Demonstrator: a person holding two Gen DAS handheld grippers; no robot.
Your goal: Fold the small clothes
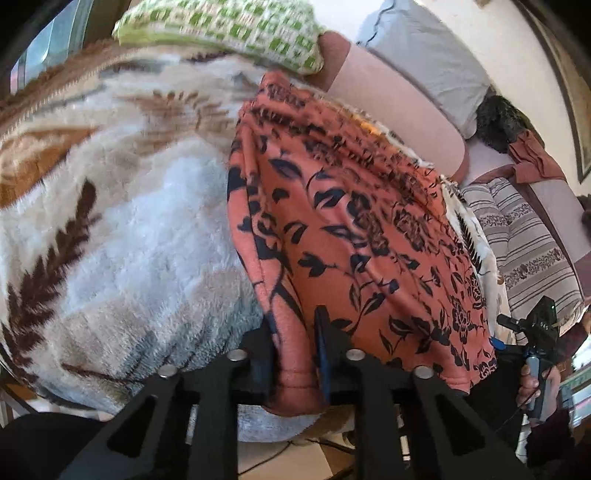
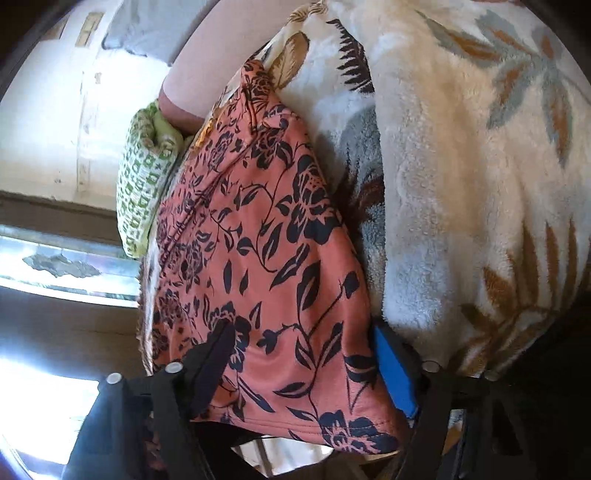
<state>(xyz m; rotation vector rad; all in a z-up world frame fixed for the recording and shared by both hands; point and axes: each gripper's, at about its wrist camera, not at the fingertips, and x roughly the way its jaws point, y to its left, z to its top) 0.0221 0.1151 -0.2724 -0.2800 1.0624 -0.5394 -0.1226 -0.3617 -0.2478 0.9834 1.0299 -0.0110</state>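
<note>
Left gripper (image 1: 295,354) jaws narrow, pinching hem of orange floral garment (image 1: 351,229) at lower centre, right gripper (image 2: 306,365) jaws wide, garment edge between them, garment spread over plush leaf-print blanket (image 1: 129,221), left view alone shows striped cushion (image 1: 524,243) at right, green checked cloth (image 1: 229,26) at top

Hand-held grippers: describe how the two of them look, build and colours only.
The left hand-held gripper has black angular linkage bars with cut-out slots, round silver pivot pins and dark blue pads inside its fingers. The right hand-held gripper has the same black frame and silver pins, with a bright blue pad on one finger. No cable is clearly attached to either.
</note>
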